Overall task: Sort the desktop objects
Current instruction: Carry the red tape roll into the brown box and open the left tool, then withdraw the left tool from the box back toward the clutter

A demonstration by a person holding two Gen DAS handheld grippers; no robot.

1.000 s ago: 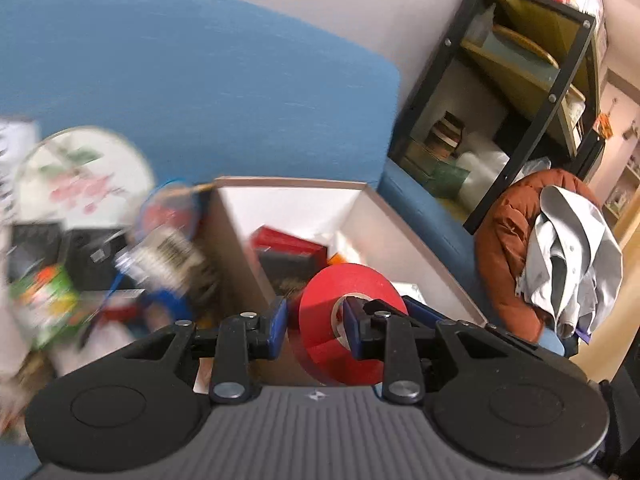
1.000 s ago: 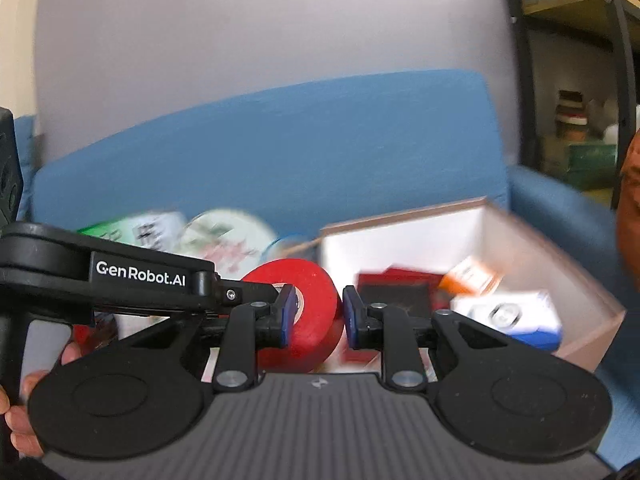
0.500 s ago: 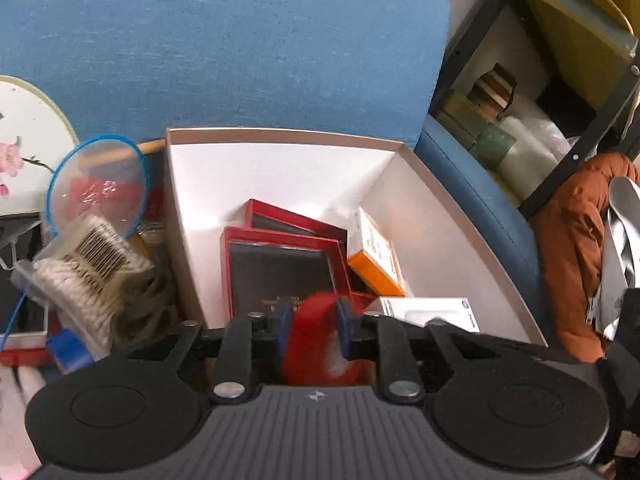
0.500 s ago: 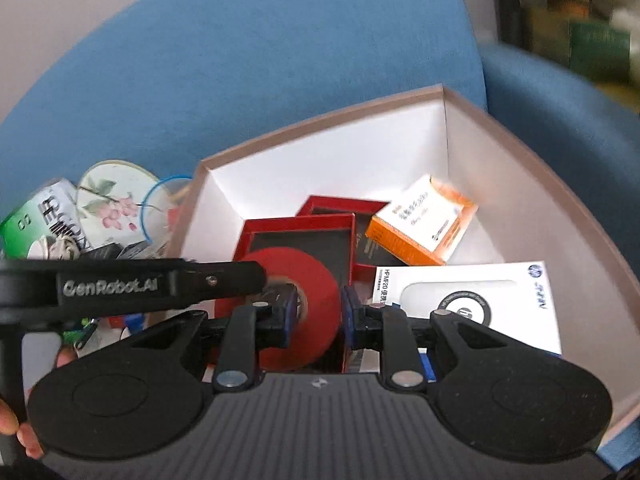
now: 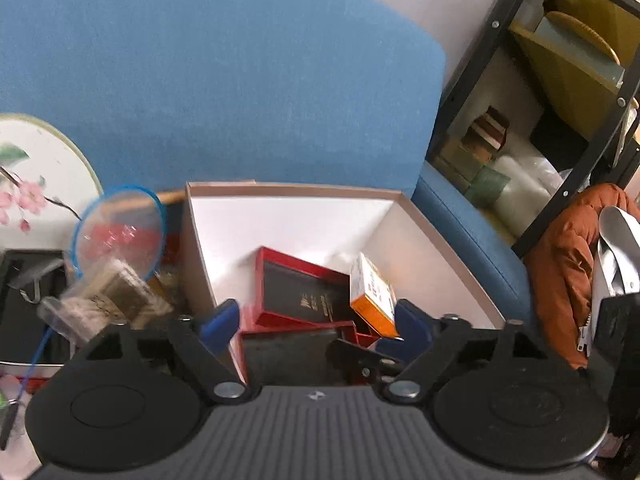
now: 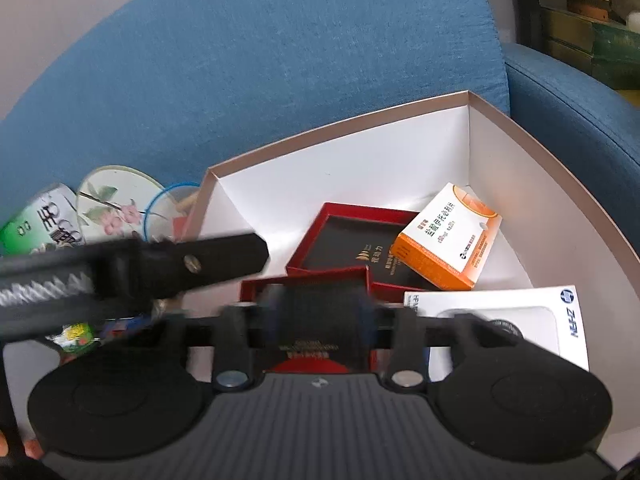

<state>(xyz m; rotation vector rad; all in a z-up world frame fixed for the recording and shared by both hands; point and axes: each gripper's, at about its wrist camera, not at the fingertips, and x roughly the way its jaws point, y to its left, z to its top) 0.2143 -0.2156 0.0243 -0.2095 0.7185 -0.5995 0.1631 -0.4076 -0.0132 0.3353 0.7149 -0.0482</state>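
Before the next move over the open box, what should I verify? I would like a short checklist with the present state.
1. Left gripper jaws just opened wide, nothing between them: ok.
2. Right gripper jaws just opened, blurred, nothing visibly clamped: ok.
3. Grippers clear of each other: cannot tell.
4. Free floor in the box beside the orange carton: ok.
5. Everything sorted: not ok, the round fan lies outside.

Soft, even daylight fills both fisheye views, edges bending hard, with motion blur smearing the right gripper [image 6: 320, 316] and clutter left of the box [image 5: 436, 236].
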